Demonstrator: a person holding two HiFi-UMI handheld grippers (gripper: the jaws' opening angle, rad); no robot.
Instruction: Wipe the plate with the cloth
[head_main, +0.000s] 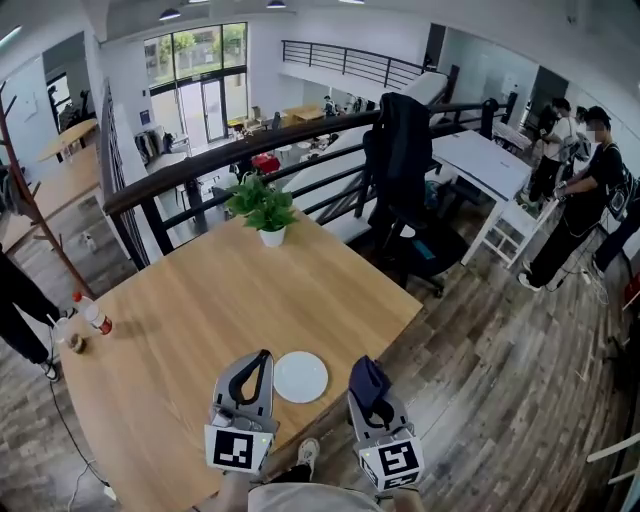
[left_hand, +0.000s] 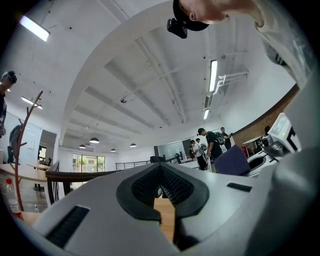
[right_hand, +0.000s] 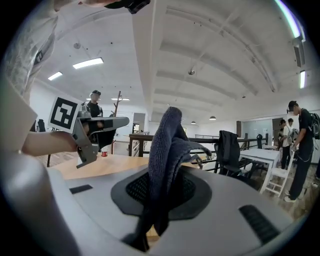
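A white plate (head_main: 301, 377) lies on the wooden table (head_main: 200, 310) close to its near edge, between my two grippers. My left gripper (head_main: 261, 358) hovers just left of the plate, and in the left gripper view (left_hand: 161, 168) its jaws are shut with nothing in them. At the table's edge, just right of the plate, my right gripper (head_main: 369, 378) is shut on a dark blue cloth (head_main: 366, 381). In the right gripper view that gripper (right_hand: 166, 176) has the cloth (right_hand: 167, 142) standing up from its jaws. The left gripper (right_hand: 107, 121) also shows there, to the left.
A potted plant (head_main: 263, 207) stands at the table's far edge. A bottle with a red cap (head_main: 92, 312) and a tape roll (head_main: 75, 344) sit at its left edge. Behind the table are a railing (head_main: 300, 140), a chair with a black jacket (head_main: 400, 150), a white table (head_main: 485, 162) and people (head_main: 585, 190).
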